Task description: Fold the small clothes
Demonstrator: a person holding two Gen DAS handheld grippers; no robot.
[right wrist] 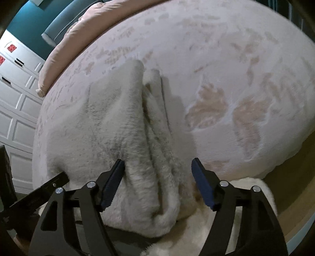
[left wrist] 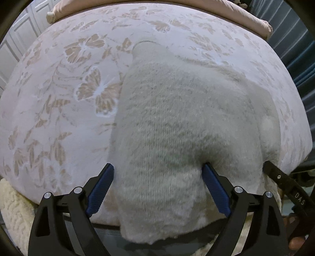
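The fuzzy off-white sweater (left wrist: 177, 122) lies on the bed (left wrist: 59, 98), partly folded, its near hem drooping over the bed's edge. On its right side a flap is doubled over into long ridges (right wrist: 155, 137), and a narrow end, a collar or a cuff, points away toward the far side of the bed. The left gripper (left wrist: 158, 189) stands wide open astride the near hem, blue pads on either side of the knit and not pinching it. The right gripper (right wrist: 158, 187) is open too, straddling the folded ridges without clamping them. The bed's cover is pale pink with butterfly and leaf patterns. A pink pillow (left wrist: 246, 15) runs along its far edge. A cream fleece throw (left wrist: 13, 206) hangs below the near edge.
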